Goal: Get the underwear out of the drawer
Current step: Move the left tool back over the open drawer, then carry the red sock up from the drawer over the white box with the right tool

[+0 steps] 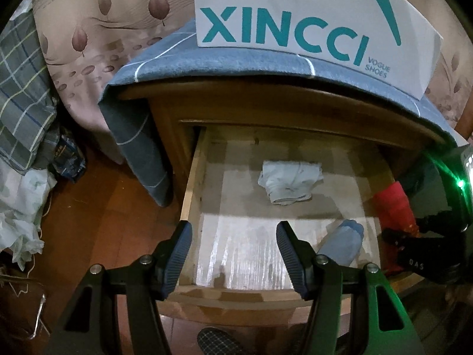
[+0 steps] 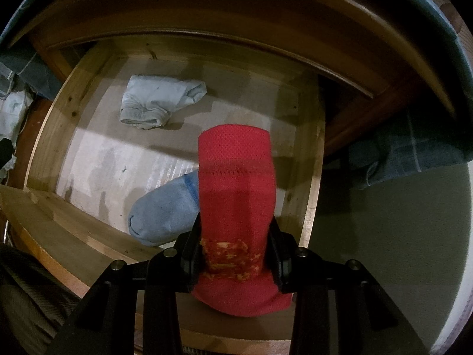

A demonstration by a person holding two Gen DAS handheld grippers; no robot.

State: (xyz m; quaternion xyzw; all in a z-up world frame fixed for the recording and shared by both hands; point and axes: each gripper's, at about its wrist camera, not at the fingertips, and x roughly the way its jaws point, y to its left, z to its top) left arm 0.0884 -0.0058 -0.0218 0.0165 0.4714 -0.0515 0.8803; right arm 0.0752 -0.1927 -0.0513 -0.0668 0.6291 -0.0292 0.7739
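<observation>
Over drawer front edge, left tongs spread, right tongs gripping red underwear

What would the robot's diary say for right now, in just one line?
right gripper: shut on red garment | left gripper: open, empty | drawer: open | inside: white garment, blue sock

An open wooden drawer holds a pale, whitish garment bunched in a loose fold near the back, lying flat on the bare floor of the drawer. A light blue garment lies near the front. A red knit garment (yellow pattern near one end) is clamped between the right hand-held gripper fingers, raised above the drawer's front right corner.
</observation>
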